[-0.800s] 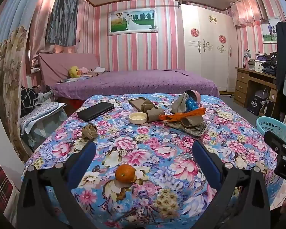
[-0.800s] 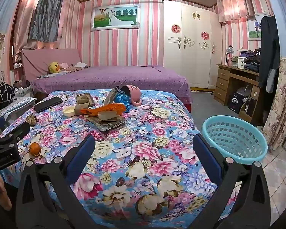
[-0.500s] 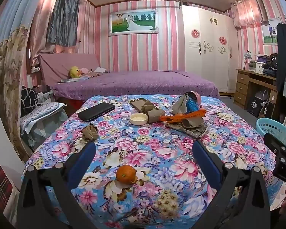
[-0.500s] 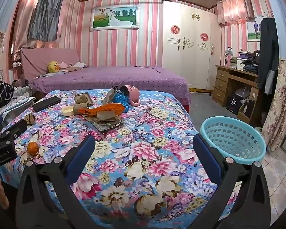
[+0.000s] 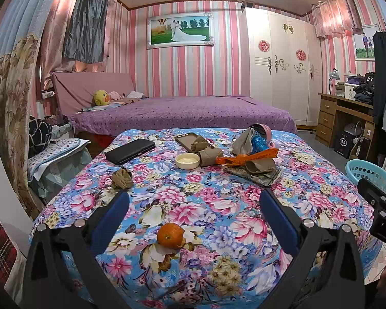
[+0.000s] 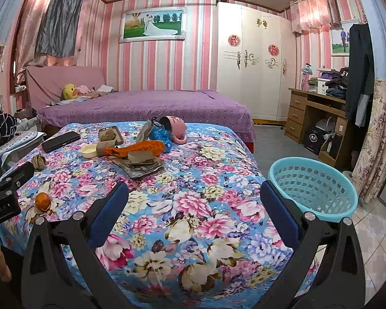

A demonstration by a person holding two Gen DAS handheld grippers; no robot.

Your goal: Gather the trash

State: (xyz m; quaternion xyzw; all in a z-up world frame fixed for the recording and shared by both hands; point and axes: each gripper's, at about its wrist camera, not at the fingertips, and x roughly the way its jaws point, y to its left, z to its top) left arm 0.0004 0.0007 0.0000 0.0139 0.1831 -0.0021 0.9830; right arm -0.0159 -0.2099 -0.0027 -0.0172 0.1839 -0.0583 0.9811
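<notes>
We hold the left gripper (image 5: 191, 204) and the right gripper (image 6: 194, 197) above the near edge of the floral tablecloth (image 5: 218, 206), both with fingers spread wide and nothing between them. The trash lies scattered: an orange peel (image 5: 170, 235) just ahead of our left, a crumpled brown wad (image 5: 122, 178) further back, and a heap of wrappers and papers (image 5: 252, 163) mid-table. The turquoise basket (image 6: 312, 188) stands on the floor off the table's right corner. We risk grabbing the black phone (image 5: 130, 151) or cream dish (image 5: 187, 160), or snagging the cloth while pinching low items.
</notes>
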